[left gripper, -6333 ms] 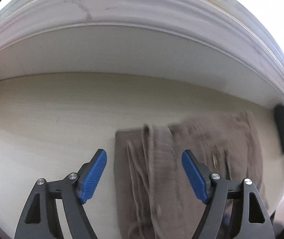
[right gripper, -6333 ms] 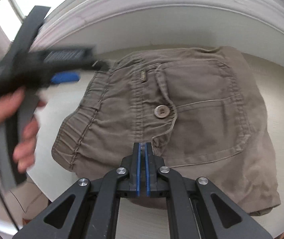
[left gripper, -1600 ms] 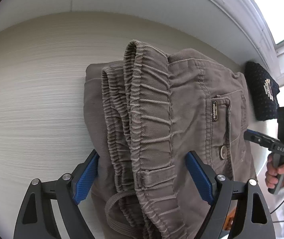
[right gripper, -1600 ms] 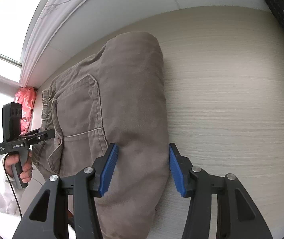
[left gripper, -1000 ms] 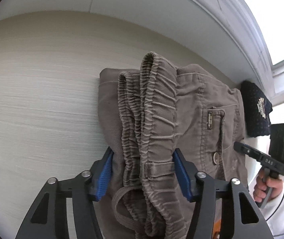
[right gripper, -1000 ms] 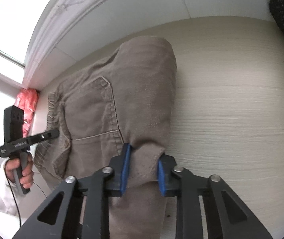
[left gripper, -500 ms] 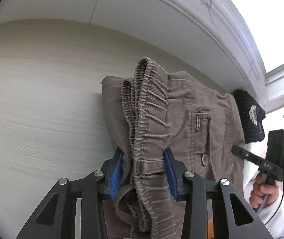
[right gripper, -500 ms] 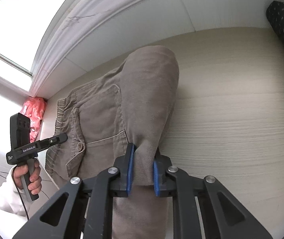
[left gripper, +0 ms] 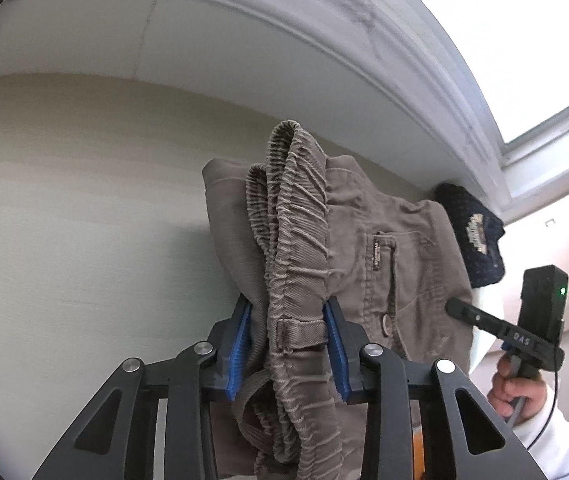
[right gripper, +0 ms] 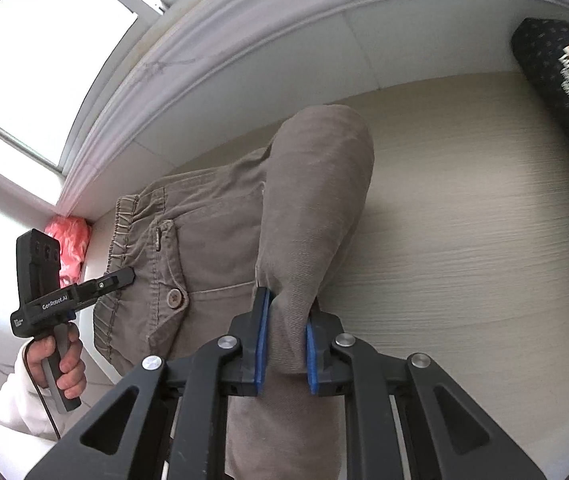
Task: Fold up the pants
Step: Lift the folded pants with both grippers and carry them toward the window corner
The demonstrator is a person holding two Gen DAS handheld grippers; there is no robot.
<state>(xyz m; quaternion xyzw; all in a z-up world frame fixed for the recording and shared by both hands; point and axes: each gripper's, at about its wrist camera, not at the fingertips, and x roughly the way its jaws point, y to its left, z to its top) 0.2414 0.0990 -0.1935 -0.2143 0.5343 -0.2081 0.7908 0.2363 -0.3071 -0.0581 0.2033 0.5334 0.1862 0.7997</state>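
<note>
At lower centre of the left wrist view: left gripper (left gripper: 289, 347) pinching the pants (left gripper: 368, 248) at the waistband, table (left gripper: 76, 216) behind. At lower centre of the right wrist view: right gripper (right gripper: 284, 341) pinching the pants (right gripper: 316, 200) at the folded edge; dark cloth (right gripper: 564, 92) upper right.

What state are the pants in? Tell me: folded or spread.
Folded: the pants lie stacked in layers, waistband doubled; left gripper pinches the waistband end, right gripper the rounded fold.
</note>
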